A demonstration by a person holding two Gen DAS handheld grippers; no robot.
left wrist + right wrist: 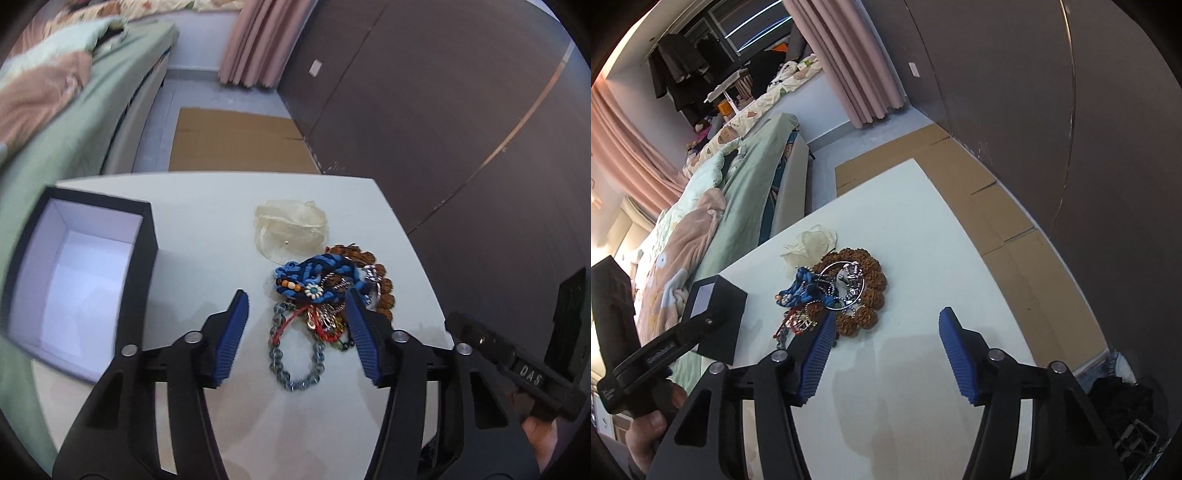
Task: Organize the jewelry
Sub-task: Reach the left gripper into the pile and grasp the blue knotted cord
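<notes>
Left wrist view: left gripper (pixel 297 325) jaws spread wide, nothing gripped, jewelry pile (pixel 325 295) framed at 12 o'clock; black box (pixel 81 273) at 9 o'clock on tabletop (pixel 207 221); right gripper (pixel 886 349) jaws likewise wide, empty

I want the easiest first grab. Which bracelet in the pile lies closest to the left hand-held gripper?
The grey-blue glass bead bracelet: its loop lies between the open left hand-held gripper fingers, nearer than the blue braided and brown beaded ones.

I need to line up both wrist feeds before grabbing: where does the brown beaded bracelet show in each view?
Left wrist: brown beaded bracelet right of centre, mostly hidden behind the blue braided piece.
Right wrist: centre, a full ring just beyond the left fingertip.
Shared landmark: the sheer cream pouch, just beyond the pile.
</notes>
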